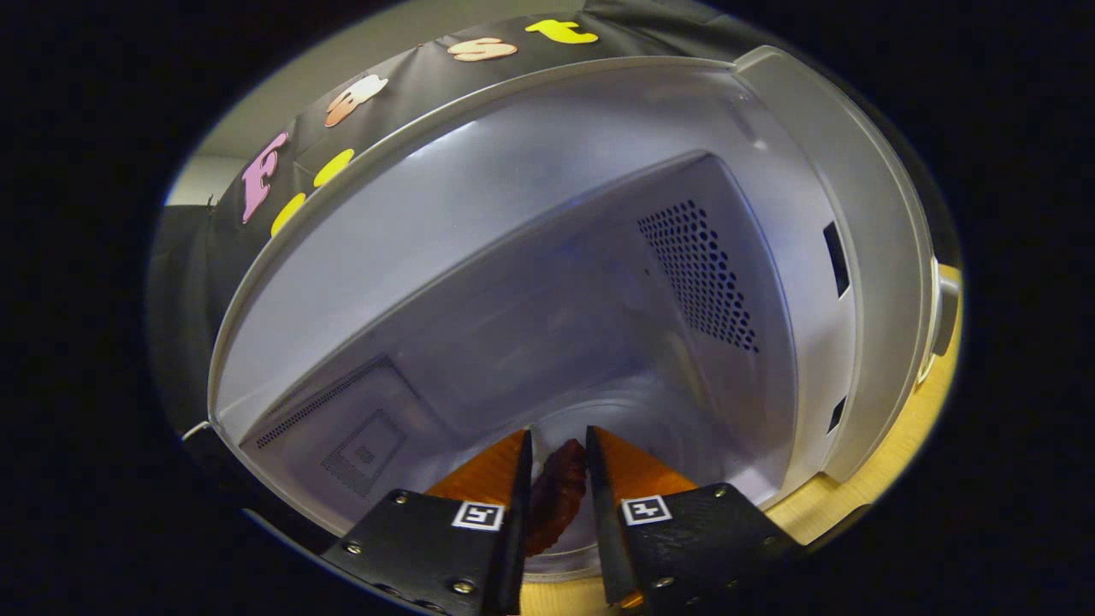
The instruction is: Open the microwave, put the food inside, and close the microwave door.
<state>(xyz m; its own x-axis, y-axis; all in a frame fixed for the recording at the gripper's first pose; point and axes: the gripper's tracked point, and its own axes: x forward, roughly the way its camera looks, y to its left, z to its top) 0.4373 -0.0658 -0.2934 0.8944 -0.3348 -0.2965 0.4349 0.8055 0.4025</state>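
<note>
Your claw (558, 466) is clenched on the food (554, 496): both fingers press its flanks, and the piece sits upright in the narrow gap between them, running from near the tips back toward the finger bases. Judging by its ridged, scalloped edge and thin profile, it is probably light and somewhat soft or crumbly, so squeeze no harder than you must. The flat sides you already hold look like the sensible place to grip. It is dark reddish-brown with a ribbed, wavy rim; what kind of food it is cannot be told. Just beyond the fingertips lies the glass turntable (650, 419) on the floor of the open microwave (530, 282), whose pale cavity walls rise ahead and to both sides of the claw.
</note>
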